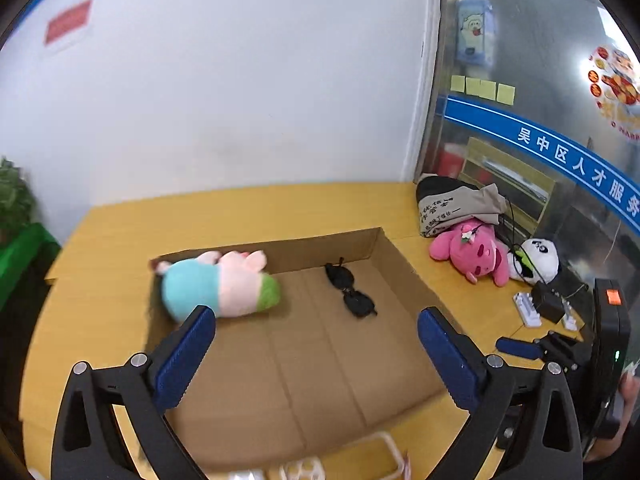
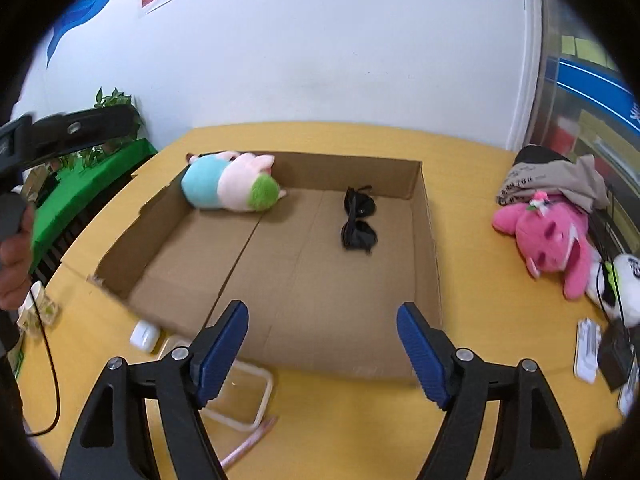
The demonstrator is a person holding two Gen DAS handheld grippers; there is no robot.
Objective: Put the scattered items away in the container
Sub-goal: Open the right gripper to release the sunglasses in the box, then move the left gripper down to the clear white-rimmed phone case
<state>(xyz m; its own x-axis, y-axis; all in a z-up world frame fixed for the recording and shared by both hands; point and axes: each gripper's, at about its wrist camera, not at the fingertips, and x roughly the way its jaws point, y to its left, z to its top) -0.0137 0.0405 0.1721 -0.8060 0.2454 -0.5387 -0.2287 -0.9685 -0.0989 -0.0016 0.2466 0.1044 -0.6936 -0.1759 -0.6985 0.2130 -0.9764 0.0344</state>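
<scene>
A shallow cardboard box [image 1: 404,276] [image 2: 430,248] lies open on the yellow table. In it lie a pastel plush toy [image 1: 218,284] [image 2: 230,186] at the far left and black sunglasses [image 1: 350,290] [image 2: 359,220] right of the middle. My left gripper [image 1: 316,316] is open and empty above the box's near part. My right gripper [image 2: 322,314] is open and empty over the box's near edge; it also shows in the left wrist view [image 1: 516,348] at the right. A clear plastic container [image 2: 244,396] and a white earbud case [image 2: 144,334] lie on the table in front of the box.
A pink plush [image 1: 474,252] [image 2: 550,236], a panda plush [image 1: 538,260] [image 2: 620,284], a grey bag [image 1: 456,204] [image 2: 552,180] and small black and white devices [image 1: 544,302] [image 2: 600,350] lie right of the box. A green-covered stand with a plant [image 2: 92,168] stands left of the table.
</scene>
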